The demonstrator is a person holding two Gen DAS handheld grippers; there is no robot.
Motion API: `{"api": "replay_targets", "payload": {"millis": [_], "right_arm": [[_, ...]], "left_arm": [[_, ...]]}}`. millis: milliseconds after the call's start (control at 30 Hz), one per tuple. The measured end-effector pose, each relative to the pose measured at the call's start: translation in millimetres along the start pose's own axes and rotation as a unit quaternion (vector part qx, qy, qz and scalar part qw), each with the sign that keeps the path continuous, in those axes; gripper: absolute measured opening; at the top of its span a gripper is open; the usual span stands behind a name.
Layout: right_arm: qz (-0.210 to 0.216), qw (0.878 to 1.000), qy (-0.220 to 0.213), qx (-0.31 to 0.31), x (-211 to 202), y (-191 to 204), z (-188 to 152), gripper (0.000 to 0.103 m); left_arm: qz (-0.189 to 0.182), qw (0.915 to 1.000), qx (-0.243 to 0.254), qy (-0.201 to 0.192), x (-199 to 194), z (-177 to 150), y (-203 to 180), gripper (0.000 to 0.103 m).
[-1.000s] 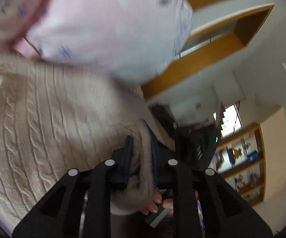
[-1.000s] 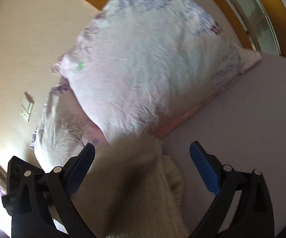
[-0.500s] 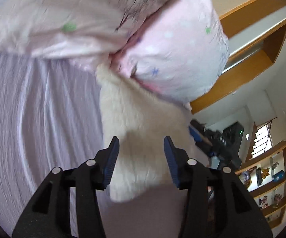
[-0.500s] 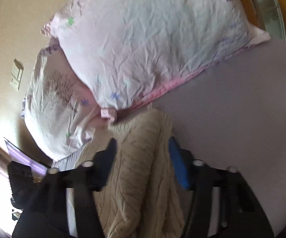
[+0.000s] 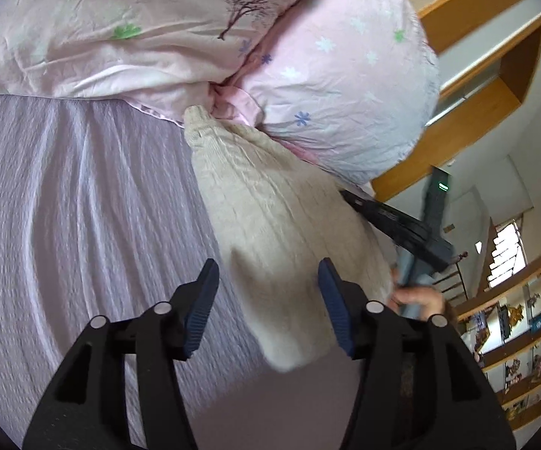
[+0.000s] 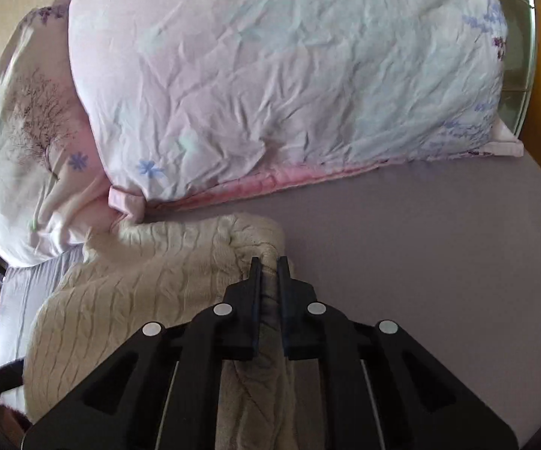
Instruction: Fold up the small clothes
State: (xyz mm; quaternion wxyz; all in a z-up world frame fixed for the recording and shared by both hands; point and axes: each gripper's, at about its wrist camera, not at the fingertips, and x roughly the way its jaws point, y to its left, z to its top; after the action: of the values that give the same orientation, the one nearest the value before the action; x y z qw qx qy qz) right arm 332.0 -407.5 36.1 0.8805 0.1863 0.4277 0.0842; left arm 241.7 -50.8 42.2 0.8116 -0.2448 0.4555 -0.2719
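The cream cable-knit sweater (image 6: 128, 292) is lying on the lilac bedsheet (image 6: 420, 262), filling the lower left of the right wrist view, its top edge touching the pink pillows. I am pinching a bunched fold of it in my right gripper (image 6: 268, 262), whose jaws are pressed together on the knit at the lower centre of the frame. In the left wrist view the sweater (image 5: 281, 232) is running from the centre down toward the bottom, and my left gripper (image 5: 266, 281) is hanging over it with its jaws spread wide, blue pads (image 5: 204, 300) on either side of the fabric and gripping nothing. The sheet (image 5: 64, 225) is spreading across the left half of that frame in fine ripples. Two wrinkled pillows are lying along the top: one with a tree print (image 5: 139, 30) at upper left, one with small flowers (image 5: 345, 86) at upper centre. At lower right a wooden bookshelf (image 5: 514, 341) is standing against the wall, holding books and small items too blurred to name, with wooden trim (image 5: 495, 120) above it.
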Motion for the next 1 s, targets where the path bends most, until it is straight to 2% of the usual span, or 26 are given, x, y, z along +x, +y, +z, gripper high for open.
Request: {"api": "replay_targets", "payload": {"millis": [67, 100, 133, 300, 400, 533, 633, 767, 800, 833, 867, 967, 1000], "right_arm": [[0.064, 0.997, 0.005, 0.052, -21.1, -12.5, -6.8, 0.047], [0.084, 0.994, 0.001, 0.065, -31.1, -17.1, -12.1, 0.085], [0.099, 0.993, -0.005, 0.065, -41.0, -20.0, -19.7, 0.096], [0.110, 0.990, 0.066, 0.059, -29.6, -24.5, -49.3, 0.095], [0.112, 0.987, 0.094, 0.063, -16.4, -27.4, -61.3, 0.090], [0.173, 0.976, 0.102, 0.089, -19.6, -34.9, -77.7, 0.076], [0.195, 0.972, 0.100, 0.090, -19.0, -34.7, -84.8, 0.076], [0.202, 0.971, 0.096, 0.081, -18.8, -27.6, -87.3, 0.075], [0.200, 0.972, 0.097, 0.074, -18.6, -25.4, -88.6, 0.066], [0.203, 0.972, 0.099, 0.071, -18.8, -24.8, -91.0, 0.050], [0.207, 0.971, 0.098, 0.073, -17.1, -23.8, -93.3, 0.046], [0.213, 0.971, 0.084, 0.065, -23.2, -15.4, -97.2, 0.038], [0.217, 0.971, 0.082, 0.057, -25.5, -9.0, -97.7, 0.036]], "left_arm": [[0.001, 0.9999, -0.012, 0.007, 8.3, 5.0, 2.8, 0.062], [-0.001, 0.9998, -0.016, 0.010, 12.2, 6.8, 3.4, 0.062], [-0.002, 0.9997, -0.020, 0.015, 16.2, 7.3, 4.0, 0.063], [0.007, 0.9995, -0.014, 0.027, 32.7, 4.6, 1.1, 0.070], [0.022, 0.9994, -0.011, 0.025, 36.0, 2.4, -0.6, 0.074], [0.045, 0.9985, -0.024, 0.017, 35.9, -1.6, 1.3, 0.078], [0.063, 0.9979, -0.016, -0.006, 28.3, -4.9, -4.3, 0.076], [0.050, 0.9984, -0.025, 0.007, 34.2, -7.0, -1.7, 0.076], [0.040, 0.9985, -0.034, 0.016, 38.5, -8.3, 1.3, 0.076], [0.020, 0.9984, -0.046, 0.027, 42.3, -10.3, 5.0, 0.067], [-0.001, 0.9980, -0.054, 0.033, 45.2, -10.9, 8.3, 0.059], [-0.015, 0.9982, -0.048, 0.034, 39.6, -10.5, 11.4, 0.042], [-0.016, 0.9986, -0.041, 0.028, 30.4, -10.4, 12.8, 0.041]]}}
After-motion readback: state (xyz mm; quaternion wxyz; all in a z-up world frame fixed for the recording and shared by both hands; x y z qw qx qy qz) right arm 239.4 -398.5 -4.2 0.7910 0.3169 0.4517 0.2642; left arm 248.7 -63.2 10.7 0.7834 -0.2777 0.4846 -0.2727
